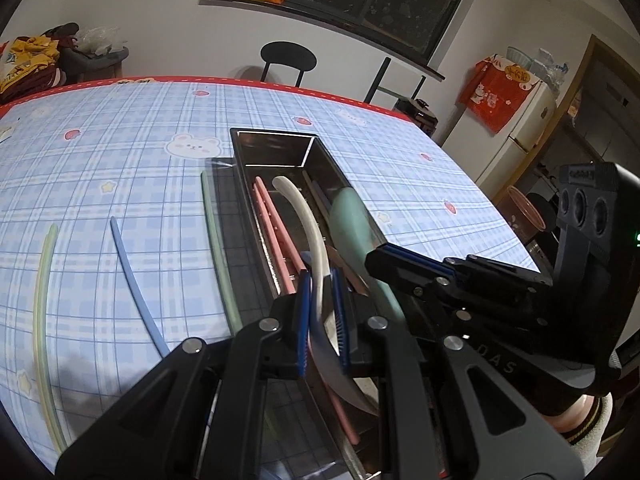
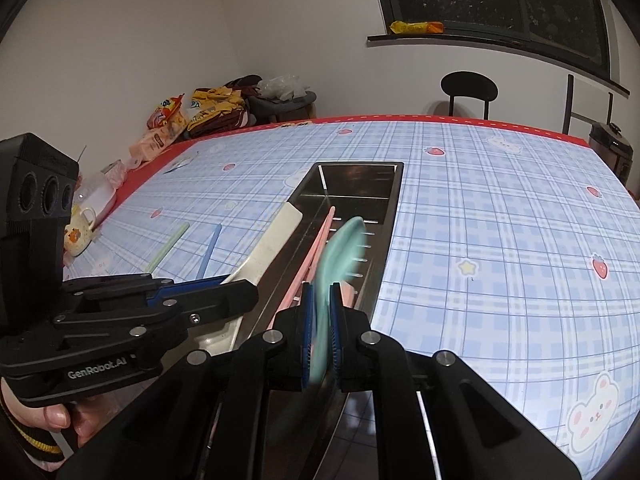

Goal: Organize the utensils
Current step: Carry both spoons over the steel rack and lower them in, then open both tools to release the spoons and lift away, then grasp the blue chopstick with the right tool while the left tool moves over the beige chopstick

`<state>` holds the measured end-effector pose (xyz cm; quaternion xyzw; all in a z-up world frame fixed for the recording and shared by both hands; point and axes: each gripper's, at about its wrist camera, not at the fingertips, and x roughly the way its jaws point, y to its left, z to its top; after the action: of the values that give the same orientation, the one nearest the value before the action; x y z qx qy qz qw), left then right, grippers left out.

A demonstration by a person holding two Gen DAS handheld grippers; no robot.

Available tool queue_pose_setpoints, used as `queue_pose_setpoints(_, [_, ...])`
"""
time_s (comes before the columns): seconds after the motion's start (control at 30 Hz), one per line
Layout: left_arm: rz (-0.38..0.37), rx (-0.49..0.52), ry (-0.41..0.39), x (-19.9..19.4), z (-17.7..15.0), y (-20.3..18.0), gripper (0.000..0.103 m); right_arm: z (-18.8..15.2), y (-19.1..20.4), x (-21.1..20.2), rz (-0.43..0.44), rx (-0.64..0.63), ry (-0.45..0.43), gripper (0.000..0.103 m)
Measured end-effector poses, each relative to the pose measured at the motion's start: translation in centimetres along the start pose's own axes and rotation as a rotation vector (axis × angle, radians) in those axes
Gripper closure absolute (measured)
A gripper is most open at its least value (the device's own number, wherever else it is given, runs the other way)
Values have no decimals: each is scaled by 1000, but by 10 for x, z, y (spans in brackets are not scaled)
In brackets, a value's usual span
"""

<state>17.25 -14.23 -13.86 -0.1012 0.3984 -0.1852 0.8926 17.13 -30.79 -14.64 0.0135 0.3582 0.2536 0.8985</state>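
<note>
Tablecloth (image 1: 120, 168), blue plaid w/ bunny + strawberry print, red border, covers table.

L wrist view, left to right: pale green chopsticks (image 1: 42, 320) lie on cloth at far left, pair touching. Next, single blue chopstick (image 1: 136, 280), apart from green pair. Then a mint-green chopstick (image 1: 218, 248) just beside metal tray's left wall. Metal tray (image 1: 276, 140), long rectangular, steel, sits mid-table. Inside: pink chopsticks (image 1: 272, 232) along left side, white utensil (image 1: 306, 220) in middle, teal spoon (image 1: 352, 220) on right.

L gripper (image 1: 322, 316): blue pads pinched on white utensil's near end; the utensil runs fwd into tray. R gripper (image 1: 404, 264) seen from side at right, over tray's near-right edge; pads (image 1: 400, 254) closed on teal spoon.

R wrist view, left to right: L gripper body at far left, cream mug (image 2: 80, 232) behind it near table edge. R gripper (image 2: 322, 332) centre frame, pads clamped on teal spoon handle; spoon motion-blurred, bowl end over tray interior. Whether bowl touches tray floor: cannot tell.
</note>
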Motion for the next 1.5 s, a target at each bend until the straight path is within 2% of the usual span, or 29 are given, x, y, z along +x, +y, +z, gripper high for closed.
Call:
queue_pose_setpoints(0.27, [18,9,10,4,1,-1,89,2,-5,-10,-1,33,-49,90])
queue_pose_setpoints(0.37, [28,22,9,3,1,-2,87,4,-11,-15,-15,64,-74,71])
queue_pose_setpoints(0.43, [32,27,1,2,2,-2,83,5,-14,-17,-19,80,-86,51])
queue_pose_setpoints(0.5, [51,35,-18,-5,5,0,67,6,-17,-18,-16,91,-94,37])
queue_pose_setpoints(0.6, [85,45,-55,-20,8,5,51,6,-21,-21,-21,117,-108,17])
queue_pose_setpoints(0.7, [116,37,-88,-40,10,15,35,6,-28,-23,-39,151,-115,8])
queue_pose_setpoints(0.73, [126,31,-97,-47,11,20,30,5,-29,-24,-48,163,-120,6])
queue_pose_setpoints(0.77, [136,25,-109,-54,11,24,17,4,-31,-25,-55,173,-125,6])
queue_pose_setpoints(0.8, [144,18,-122,-61,11,28,11,4,-32,-25,-63,187,-126,6])
queue_pose_setpoints(0.87, [171,12,-142,-76,10,37,6,3,-35,-27,-66,216,-132,6])
queue_pose_setpoints(1.1, [273,9,-150,-115,2,79,6,0,-16,-37,-153,217,-144,6])
queue_pose_setpoints(1.23, [298,-6,-152,-134,-10,108,6,-4,11,-42,-109,169,-160,6])
queue_pose_setpoints(1.37, [305,-16,-152,-149,-25,135,6,-8,36,-37,-72,136,-128,6])
queue_pose_setpoints(1.5, [309,-2,-140,-151,-35,150,6,-8,63,-28,-90,82,-97,6])
